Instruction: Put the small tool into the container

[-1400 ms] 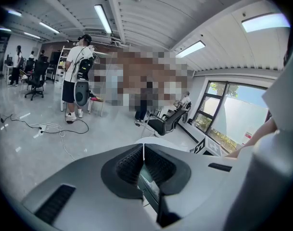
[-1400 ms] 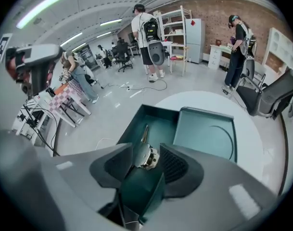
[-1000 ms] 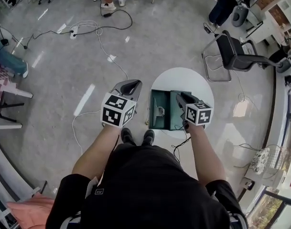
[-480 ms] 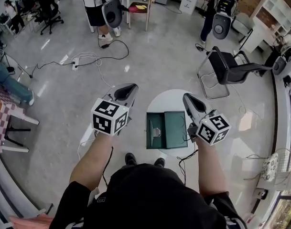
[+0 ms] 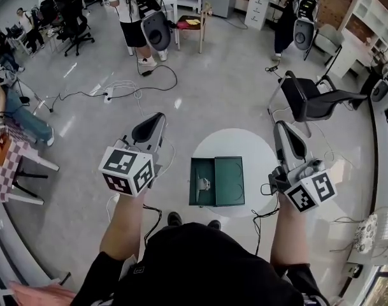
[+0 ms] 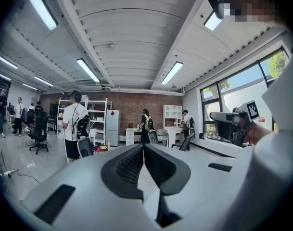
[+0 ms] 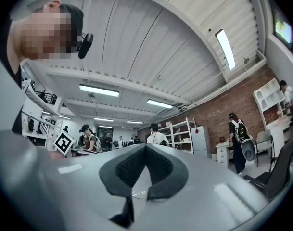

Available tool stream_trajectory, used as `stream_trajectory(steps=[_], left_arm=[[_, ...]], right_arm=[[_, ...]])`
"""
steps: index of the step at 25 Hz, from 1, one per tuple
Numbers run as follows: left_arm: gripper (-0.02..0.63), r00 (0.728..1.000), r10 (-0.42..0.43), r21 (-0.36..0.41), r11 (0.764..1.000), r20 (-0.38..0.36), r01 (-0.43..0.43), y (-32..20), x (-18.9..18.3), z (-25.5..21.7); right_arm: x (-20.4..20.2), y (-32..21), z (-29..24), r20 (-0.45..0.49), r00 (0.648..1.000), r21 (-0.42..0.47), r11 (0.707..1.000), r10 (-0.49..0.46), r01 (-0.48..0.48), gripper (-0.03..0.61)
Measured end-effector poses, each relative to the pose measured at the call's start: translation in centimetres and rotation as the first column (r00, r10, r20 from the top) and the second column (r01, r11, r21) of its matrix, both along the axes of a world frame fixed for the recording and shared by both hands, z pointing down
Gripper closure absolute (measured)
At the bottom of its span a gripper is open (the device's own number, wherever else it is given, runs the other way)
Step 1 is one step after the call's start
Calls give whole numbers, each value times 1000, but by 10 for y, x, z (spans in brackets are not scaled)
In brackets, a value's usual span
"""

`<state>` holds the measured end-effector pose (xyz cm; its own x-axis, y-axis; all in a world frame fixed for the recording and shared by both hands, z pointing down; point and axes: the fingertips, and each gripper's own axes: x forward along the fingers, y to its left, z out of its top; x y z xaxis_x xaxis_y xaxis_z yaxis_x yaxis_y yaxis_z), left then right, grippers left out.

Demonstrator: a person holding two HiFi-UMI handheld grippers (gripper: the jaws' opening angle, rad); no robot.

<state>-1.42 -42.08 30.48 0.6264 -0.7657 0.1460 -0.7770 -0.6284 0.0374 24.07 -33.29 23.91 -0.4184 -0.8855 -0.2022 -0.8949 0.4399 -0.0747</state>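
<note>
Small tool (image 5: 203, 184) inside green container (image 5: 232, 172)

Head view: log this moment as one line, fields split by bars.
left gripper: jaws shut, empty | right gripper: jaws shut, empty | container: open, on round table | small tool: in its left half

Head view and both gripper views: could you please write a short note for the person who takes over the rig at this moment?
Left gripper: shut, nothing between the jaws, held up away from the table.
Right gripper: shut, empty, also held up.
Things: the green container lies open on the round white table; the small tool lies in its left half.
Done: the tool appears to be in the container.
Left: probably nothing for the tool itself; the container is open, so close it only if that is wanted.
</note>
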Motion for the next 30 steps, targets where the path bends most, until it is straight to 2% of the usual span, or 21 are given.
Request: stream_trajectory(steps=[7, 11, 30], left_arm=[[601, 997, -74, 10, 997, -28, 75, -21, -7, 0], [600, 997, -57, -26, 998, -41, 56, -24, 2, 9], [600, 999, -35, -34, 999, -11, 34, -26, 12, 24]], right_arm=[[24, -11, 16, 38, 997, -18, 998, 66, -65, 571], [20, -18, 26, 41, 997, -43, 997, 62, -60, 571], [10, -21, 52, 34, 998, -99, 994, 56, -53, 571]])
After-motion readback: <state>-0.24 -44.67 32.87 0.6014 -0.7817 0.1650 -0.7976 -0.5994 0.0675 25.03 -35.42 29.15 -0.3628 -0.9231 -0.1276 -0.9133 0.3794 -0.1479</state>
